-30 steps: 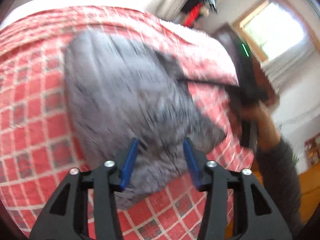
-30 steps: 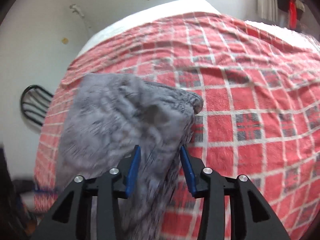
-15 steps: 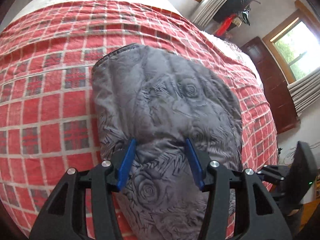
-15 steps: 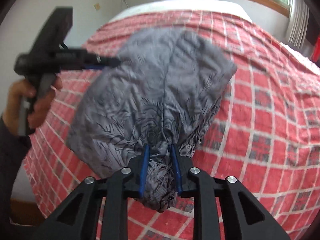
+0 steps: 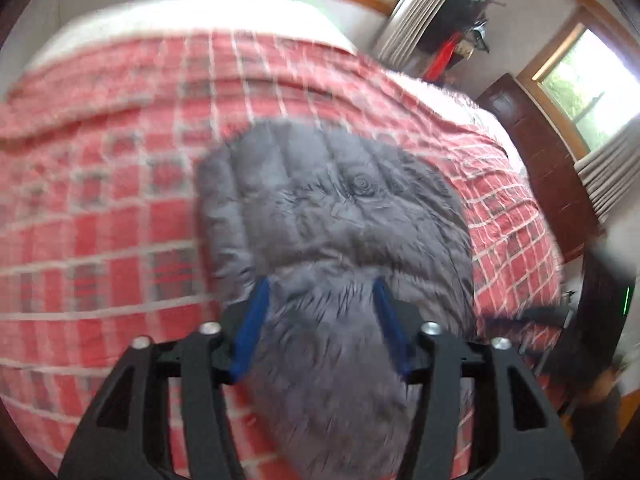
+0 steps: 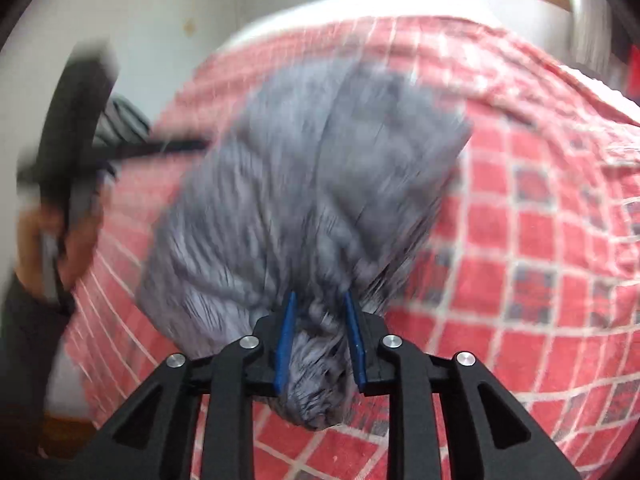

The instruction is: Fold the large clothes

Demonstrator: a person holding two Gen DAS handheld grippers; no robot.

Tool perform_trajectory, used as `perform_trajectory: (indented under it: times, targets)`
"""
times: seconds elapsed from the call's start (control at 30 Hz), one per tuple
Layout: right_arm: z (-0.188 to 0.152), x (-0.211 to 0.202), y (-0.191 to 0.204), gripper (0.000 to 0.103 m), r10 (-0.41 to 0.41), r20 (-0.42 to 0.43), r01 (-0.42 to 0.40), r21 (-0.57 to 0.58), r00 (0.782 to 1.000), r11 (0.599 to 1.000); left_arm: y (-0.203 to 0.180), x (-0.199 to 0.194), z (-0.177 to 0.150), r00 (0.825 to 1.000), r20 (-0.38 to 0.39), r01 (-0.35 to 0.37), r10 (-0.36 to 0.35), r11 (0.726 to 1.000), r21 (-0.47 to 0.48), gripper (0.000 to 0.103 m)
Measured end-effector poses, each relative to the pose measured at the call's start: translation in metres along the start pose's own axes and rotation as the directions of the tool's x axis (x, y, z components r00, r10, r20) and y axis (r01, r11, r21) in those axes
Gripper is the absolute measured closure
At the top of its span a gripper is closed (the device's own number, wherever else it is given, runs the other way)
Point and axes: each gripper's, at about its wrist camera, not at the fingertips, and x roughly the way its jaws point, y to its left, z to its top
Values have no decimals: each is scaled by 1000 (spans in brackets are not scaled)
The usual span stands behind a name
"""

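A grey patterned garment (image 5: 336, 216) lies spread over a bed with a red checked blanket (image 5: 100, 208). My left gripper (image 5: 320, 300) has its blue fingers wide apart with a bunched part of the garment between them. In the right wrist view my right gripper (image 6: 319, 312) is shut on a gathered end of the garment (image 6: 320, 184), which stretches away from it across the blanket (image 6: 520, 220). The left gripper (image 6: 192, 145) also shows at the left of the right wrist view, reaching to the garment's edge. Both views are blurred by motion.
A dark wooden door (image 5: 540, 152) and curtained windows (image 5: 588, 72) stand beyond the bed's right side. Clothes hang in the far corner (image 5: 460, 36). A white wall (image 6: 180, 20) and a dark chair (image 6: 120, 120) lie left of the bed.
Both grippers have moved fast and the views are now blurred. The garment has bunched up toward the left gripper. The right gripper stays shut on its end.
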Motion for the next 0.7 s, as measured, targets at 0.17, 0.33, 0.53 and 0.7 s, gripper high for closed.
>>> perform_trajectory:
  times: [0.17,0.33,0.53,0.7]
  targets:
    - [36,20,-20,76,-23,32,20,93,999,995,-15,-4,-38,996,-80,38,-32,997,72,36]
    - [42,67,-34,76,-117,-59,123,113,991,986,-9,33,-52,990,-141,7,3,998,70,24]
    - [43,39,-45,61,-144,-75,153,143,987,978,11,16,-50,987,-139,75,-76,997,-10,26]
    - [24,19,-50,35,30,-54,-16,254,998,967,31,5,-58,986,-146,70,-79,995,-68,22]
